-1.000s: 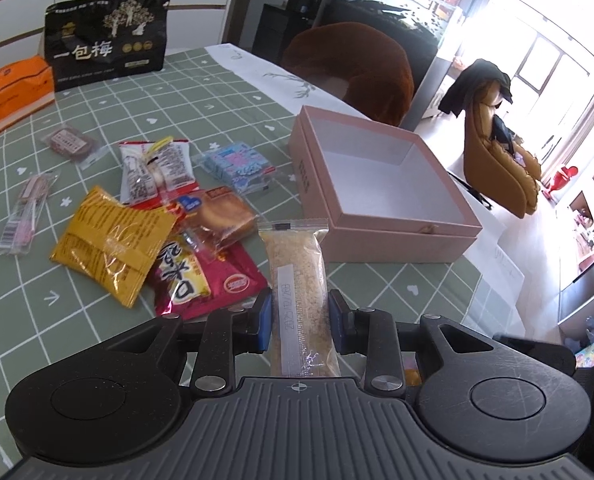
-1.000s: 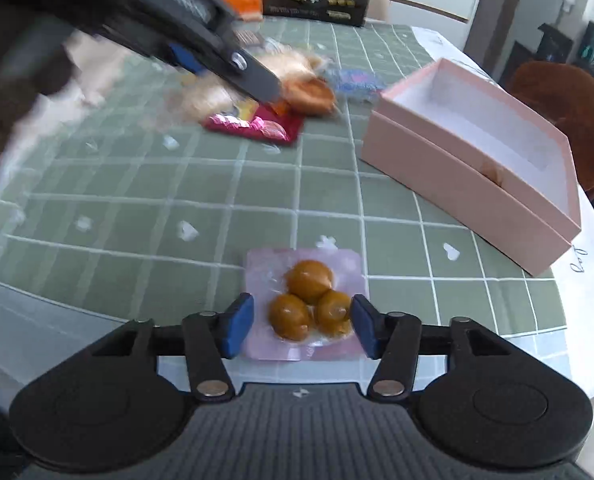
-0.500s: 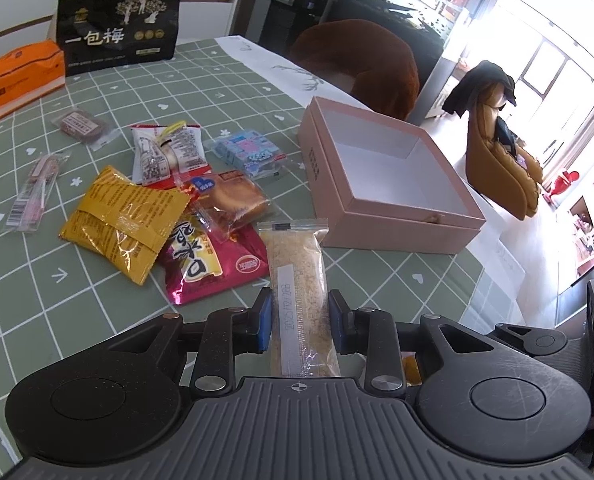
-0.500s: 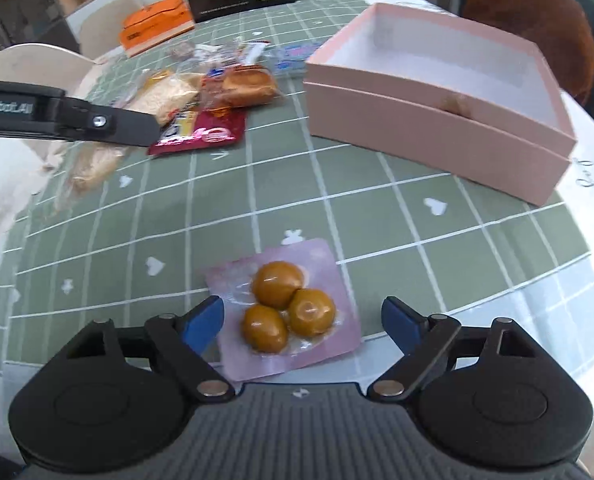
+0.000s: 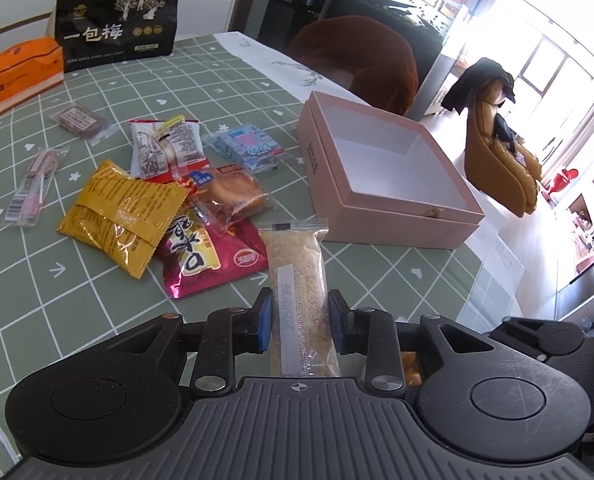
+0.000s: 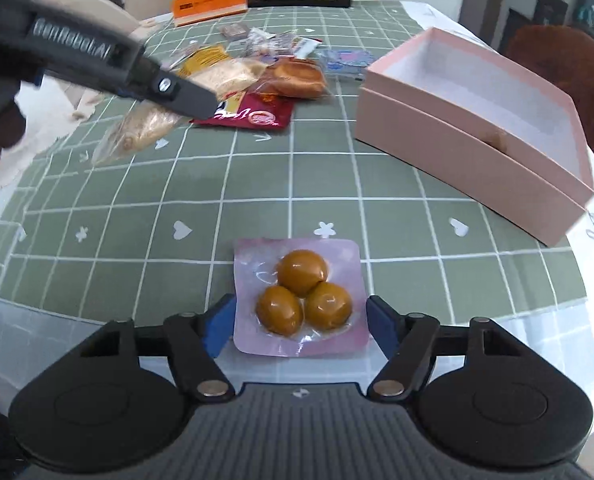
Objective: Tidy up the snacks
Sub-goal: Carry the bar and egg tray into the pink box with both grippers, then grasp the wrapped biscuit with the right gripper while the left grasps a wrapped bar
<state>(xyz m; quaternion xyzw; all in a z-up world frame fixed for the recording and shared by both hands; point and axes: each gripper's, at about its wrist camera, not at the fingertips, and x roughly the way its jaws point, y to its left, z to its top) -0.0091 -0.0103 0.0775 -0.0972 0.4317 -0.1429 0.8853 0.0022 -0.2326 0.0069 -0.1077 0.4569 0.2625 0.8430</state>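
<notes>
- Step in hand (judgement): pick-up phase. Both tools are engaged with a snack apiece; nothing has gone into the pink box (image 5: 393, 216), which shows an empty white interior.
- Left gripper (image 5: 300, 322): jaws drawn in narrow, blue pads pressed on both long edges of the grain bar packet (image 5: 297, 280). Firm hold. Packet sticks forward past the fingertips, clear of the table in the right wrist view.
- Right gripper (image 6: 300, 326): jaws wide but closing at this moment, with the egg pack (image 6: 299, 296) between them. Left pad looks at or just beside the pack's edge, right pad just apart from it. No grip yet.
- Egg pack: flat pink square pouch w/ three glossy brown eggs sealed in a cluster. Lies flat on the green checked tablecloth (image 6: 137, 240) near the table's front edge, well apart from the box.
- Grain bar packet: long, clear wrapper, pale granular fill, printed strip down its length.
- Next move (judgement): right tool needs to finish closing on the pouch edges (thin, slick film, so it may buckle or slip), then lift. Left tool needs to carry its bar over the box rim and release.
- Remaining snacks, approx. eight pcs, sit in a loose pile (image 5: 169, 208) left of the box.
</notes>
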